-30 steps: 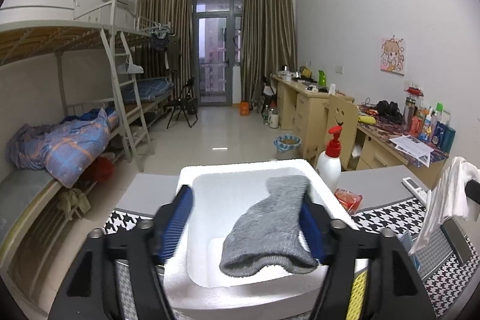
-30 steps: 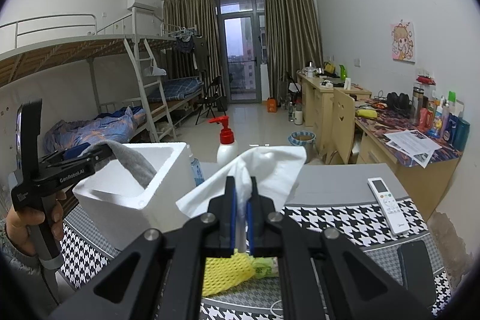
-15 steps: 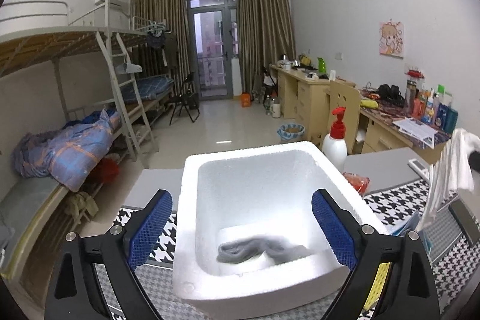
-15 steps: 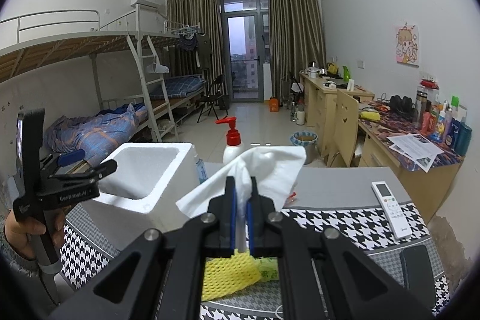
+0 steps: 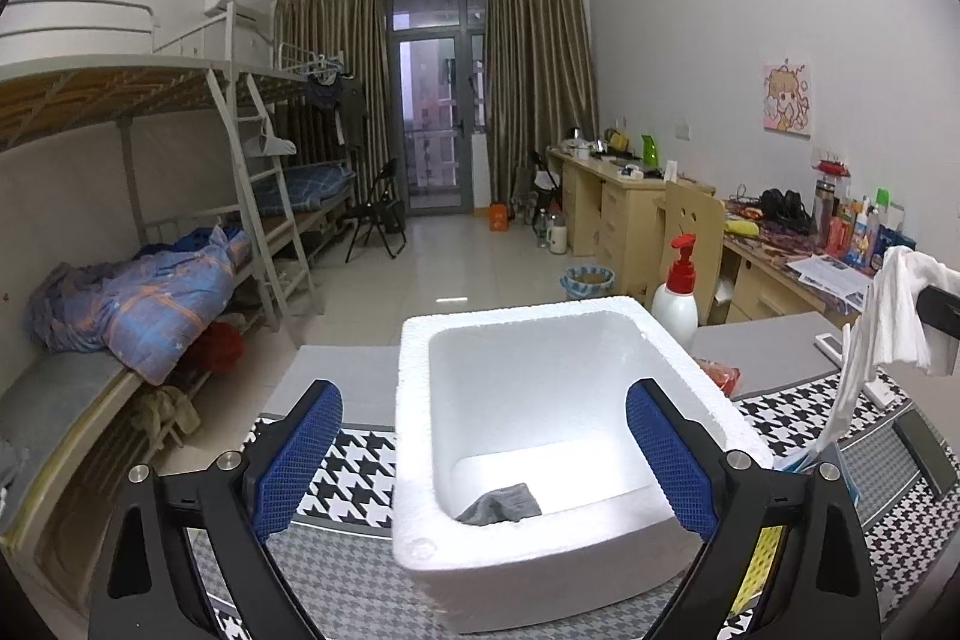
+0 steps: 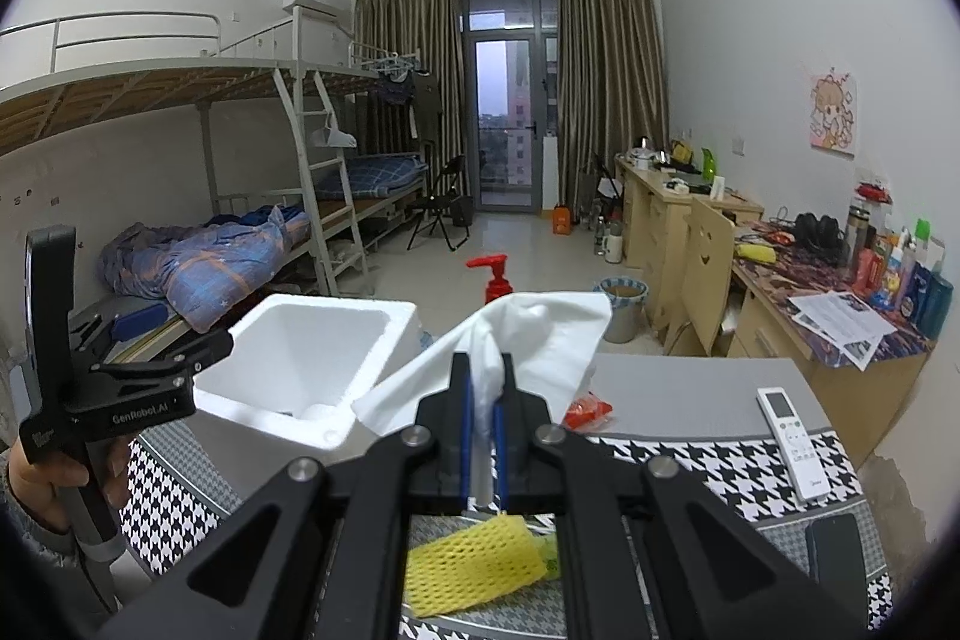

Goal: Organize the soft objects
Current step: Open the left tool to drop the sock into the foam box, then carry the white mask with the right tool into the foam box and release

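Left tool (image 5: 483, 451) hangs spread wide and empty, the foam box (image 5: 414, 436) between its tips, grey sock (image 5: 501, 503) inside. Right tool (image 6: 481, 421) pinches the white cloth (image 6: 534, 334); next, I'd judge, swing it left over the box.

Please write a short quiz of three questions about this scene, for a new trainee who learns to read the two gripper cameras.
1. True or false: the right gripper is shut on the white cloth.
2. Where is the grey sock? A) in the left gripper B) inside the white foam box C) on the houndstooth mat
3. Fill in: under the right gripper, on the mat, lies a ______ mesh net.

Key: 1 true; 2 B; 3 yellow.
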